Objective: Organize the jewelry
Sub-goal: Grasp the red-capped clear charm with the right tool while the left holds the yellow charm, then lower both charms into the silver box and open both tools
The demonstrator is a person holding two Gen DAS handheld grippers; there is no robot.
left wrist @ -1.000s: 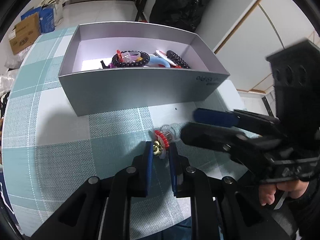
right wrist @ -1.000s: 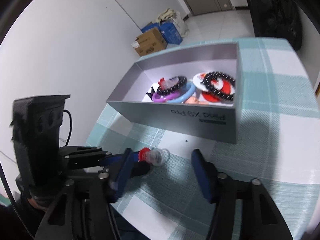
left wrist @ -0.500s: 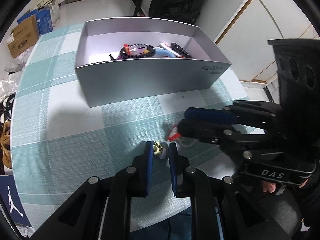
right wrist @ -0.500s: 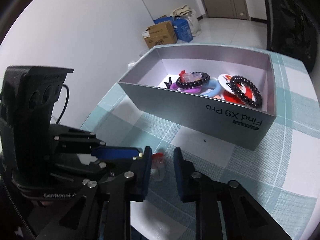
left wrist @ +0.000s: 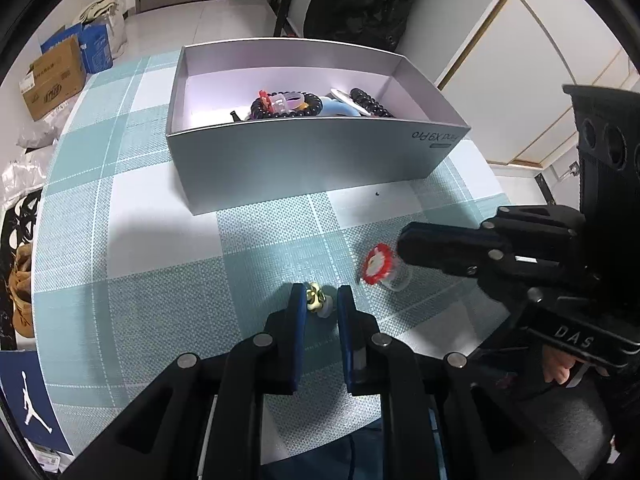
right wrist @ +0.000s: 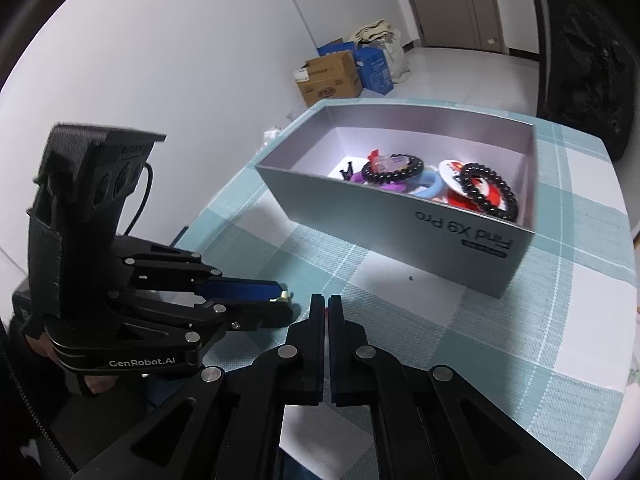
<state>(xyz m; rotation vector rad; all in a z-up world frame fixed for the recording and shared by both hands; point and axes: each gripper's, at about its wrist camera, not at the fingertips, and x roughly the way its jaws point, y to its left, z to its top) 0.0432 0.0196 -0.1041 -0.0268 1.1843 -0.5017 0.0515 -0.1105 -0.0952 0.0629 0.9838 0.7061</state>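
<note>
Since a second ago your right gripper (right wrist: 326, 312) has gone from spread wide to pinched together on the red-and-clear charm (left wrist: 378, 266), and the two pieces that sat joined between your tools have come apart. In the left wrist view the charm now hangs at your right tool's fingertips, off to the right of your left gripper (left wrist: 321, 304), above the teal checked tablecloth (left wrist: 160, 280). In the right wrist view only a sliver of red shows in the thin gap between the blue pads.

Your left gripper is narrowed around the small gold-and-cream piece (left wrist: 316, 300), which sits between its fingertips touching the left pad; the right pad is just beside it, and contact there is not clear.

The grey box (left wrist: 320, 160) stands farther back on the cloth, well apart from both tools. Inside it lie a black bead bracelet (right wrist: 392, 170), a second black bead bracelet (right wrist: 490, 192), a light blue ring (right wrist: 432, 186) and a purple ring (right wrist: 360, 180), piled toward the right half.
</note>
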